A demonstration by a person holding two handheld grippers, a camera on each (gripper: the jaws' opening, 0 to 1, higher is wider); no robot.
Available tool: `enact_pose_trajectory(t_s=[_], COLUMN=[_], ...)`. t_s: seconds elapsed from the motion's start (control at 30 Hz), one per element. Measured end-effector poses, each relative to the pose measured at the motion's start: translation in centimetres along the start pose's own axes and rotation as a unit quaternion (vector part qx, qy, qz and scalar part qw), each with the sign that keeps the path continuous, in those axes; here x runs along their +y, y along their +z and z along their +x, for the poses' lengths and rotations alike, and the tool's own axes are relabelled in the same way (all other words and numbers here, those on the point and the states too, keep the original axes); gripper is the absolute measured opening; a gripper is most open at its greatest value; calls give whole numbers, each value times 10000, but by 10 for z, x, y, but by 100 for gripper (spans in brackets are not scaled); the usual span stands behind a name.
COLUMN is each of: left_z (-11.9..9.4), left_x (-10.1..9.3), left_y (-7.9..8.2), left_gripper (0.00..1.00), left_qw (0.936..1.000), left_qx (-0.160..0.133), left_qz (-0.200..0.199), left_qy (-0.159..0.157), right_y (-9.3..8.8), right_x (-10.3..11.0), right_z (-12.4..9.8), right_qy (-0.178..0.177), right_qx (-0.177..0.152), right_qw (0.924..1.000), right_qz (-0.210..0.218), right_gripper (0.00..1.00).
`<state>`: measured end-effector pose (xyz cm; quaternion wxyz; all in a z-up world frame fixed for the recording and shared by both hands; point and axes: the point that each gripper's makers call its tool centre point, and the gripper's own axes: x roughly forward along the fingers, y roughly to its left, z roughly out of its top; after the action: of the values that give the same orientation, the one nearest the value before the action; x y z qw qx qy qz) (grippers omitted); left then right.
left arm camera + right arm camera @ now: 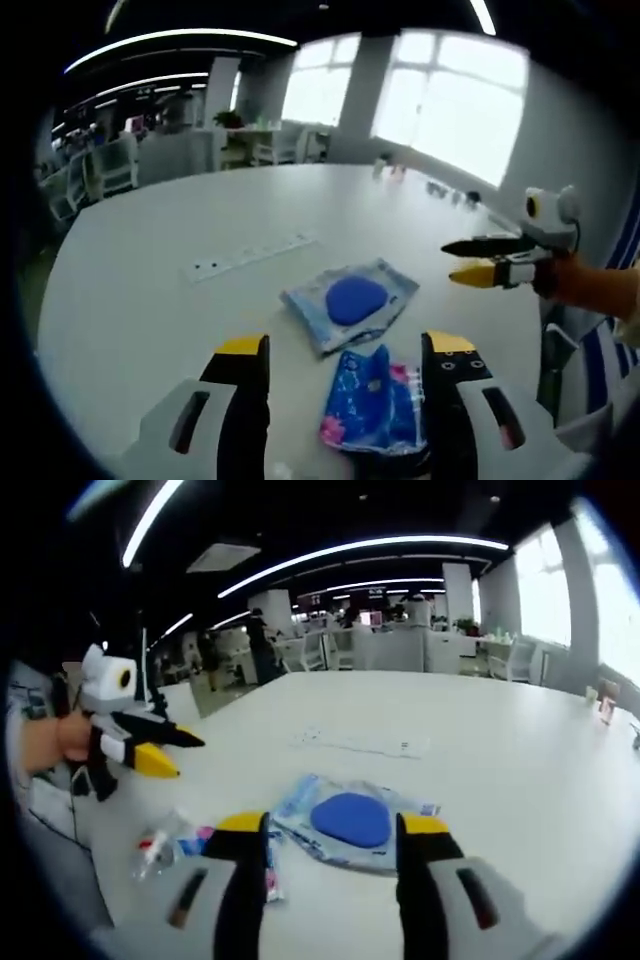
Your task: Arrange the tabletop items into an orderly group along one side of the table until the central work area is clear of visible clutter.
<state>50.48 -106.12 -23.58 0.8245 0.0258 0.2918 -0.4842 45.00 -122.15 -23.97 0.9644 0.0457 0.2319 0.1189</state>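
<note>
1. Two packets on white table (130, 300); from left gripper view, power strip (252, 254) lying flat at left, well apart from packets.
2. Left gripper (345, 352) jaws spread wide, gripping nothing; patterned blue-pink packet (372, 405) lying between them.
3. Packet with blue oval (351, 301) just beyond, near patterned one.
4. Right gripper (470, 260) at right, hand-held, above table edge; jaws parted, empty.
5. From right gripper view: oval packet between spread jaws.

Distant office desks (400, 645), bright windows (450, 105).
</note>
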Motion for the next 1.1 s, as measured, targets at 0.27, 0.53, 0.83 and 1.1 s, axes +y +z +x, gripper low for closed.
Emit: enact_pose_trajectory(t_s=[0.27,0.53,0.83,1.1], left_z=[-10,-19,-29,-36], left_x=[-5,-13,-19,-25], left_y=[-9,-28,-41,-51], left_gripper=[58,58,57,56], left_qw=[10000,9997,9992,9986], left_qx=[64,228,336,409], left_qz=[-11,-70,-160,-214], left_qy=[55,75,159,246], right_y=[-11,-14,-15,-17], right_x=[14,22,30,39], right_z=[-6,-6,-5,-1], right_qy=[137,247,358,506], right_qx=[128,236,262,315], right_qw=[9998,9991,9986,9974], right_qz=[-78,-242,-277,-398], right_gripper=[48,48,48,48])
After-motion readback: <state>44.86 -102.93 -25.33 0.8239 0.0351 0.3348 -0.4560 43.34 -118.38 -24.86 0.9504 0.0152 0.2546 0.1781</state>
